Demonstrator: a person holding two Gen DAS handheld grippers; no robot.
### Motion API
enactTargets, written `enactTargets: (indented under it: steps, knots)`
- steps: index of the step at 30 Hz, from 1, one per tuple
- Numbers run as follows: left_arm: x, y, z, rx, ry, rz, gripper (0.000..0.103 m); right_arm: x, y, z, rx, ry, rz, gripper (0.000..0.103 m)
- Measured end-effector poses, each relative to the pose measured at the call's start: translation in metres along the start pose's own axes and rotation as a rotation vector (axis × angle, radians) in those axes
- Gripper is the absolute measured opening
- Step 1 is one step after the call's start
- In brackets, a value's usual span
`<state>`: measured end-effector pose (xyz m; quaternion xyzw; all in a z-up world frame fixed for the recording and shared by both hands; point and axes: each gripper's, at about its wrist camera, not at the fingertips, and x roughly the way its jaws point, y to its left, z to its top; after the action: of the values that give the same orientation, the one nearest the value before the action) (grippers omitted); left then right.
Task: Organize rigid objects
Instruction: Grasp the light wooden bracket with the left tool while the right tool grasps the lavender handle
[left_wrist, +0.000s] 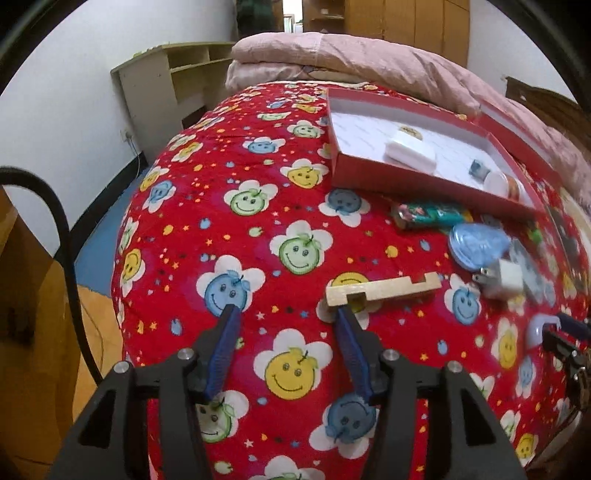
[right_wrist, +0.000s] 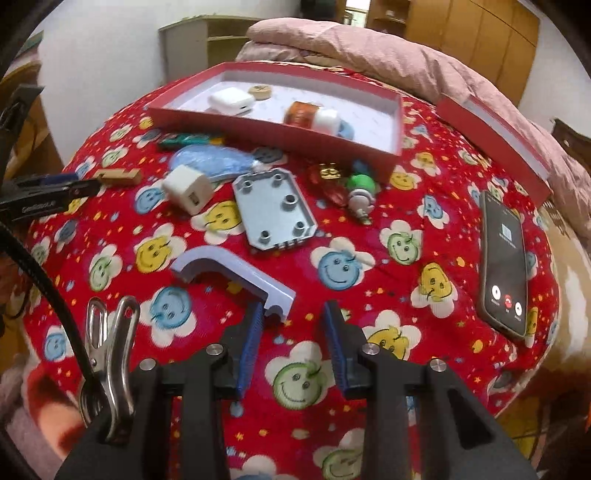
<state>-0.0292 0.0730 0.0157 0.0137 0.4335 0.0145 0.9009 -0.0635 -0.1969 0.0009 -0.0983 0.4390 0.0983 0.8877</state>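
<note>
Lilac bracket – long axis diagonal

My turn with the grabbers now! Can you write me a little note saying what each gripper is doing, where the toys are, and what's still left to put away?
Left gripper: open, empty, its right tip at the wooden piece.
Right gripper: open, holding nothing, its left tip beside the end of the purple curved piece.
Done: the red box already holds a white case, a wooden disc, an orange jar and a few small bits.
Left on the bedspread: wooden piece, purple piece, white plug, grey plate, blue packet, small toys. A phone and a metal clip also lie there.
</note>
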Motion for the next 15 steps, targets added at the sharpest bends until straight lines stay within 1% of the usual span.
enactTargets:
  steps: [1,2,4,5,7,8,10,11,14,15]
  knots:
    - [-0.001,0.000,0.000,0.002,0.005,-0.006,0.058,0.000,-0.001,0.000,0.007,-0.001,0.004,0.033]
    - [-0.002,0.000,0.000,0.005,0.015,-0.027,0.058,-0.001,-0.002,0.000,0.012,-0.001,0.008,0.033]
    - [-0.005,-0.001,-0.001,-0.002,0.030,-0.084,0.067,-0.002,-0.003,-0.001,0.020,-0.001,0.023,0.033]
    - [-0.007,-0.003,-0.001,-0.010,0.033,-0.113,0.069,-0.003,-0.004,-0.001,0.029,-0.001,0.036,0.033]
    - [-0.009,-0.008,-0.002,-0.019,0.030,-0.155,0.077,-0.005,-0.005,-0.004,0.053,-0.004,0.054,0.037]
    - [-0.010,-0.012,-0.001,-0.019,0.023,-0.179,0.079,-0.007,-0.005,-0.005,0.065,-0.011,0.058,0.041]
    - [-0.008,-0.021,0.003,-0.013,0.014,-0.193,0.084,-0.009,-0.006,-0.008,0.081,-0.022,0.068,0.045]
    - [-0.007,-0.025,0.004,-0.011,0.013,-0.196,0.084,-0.010,-0.005,-0.010,0.089,-0.022,0.078,0.048]
    - [0.002,-0.037,0.008,-0.013,0.023,-0.202,0.085,-0.009,-0.004,-0.014,0.098,-0.017,0.085,0.052]
    - [0.004,-0.039,0.009,-0.015,0.019,-0.195,0.087,-0.008,-0.003,-0.015,0.101,-0.018,0.085,0.054]
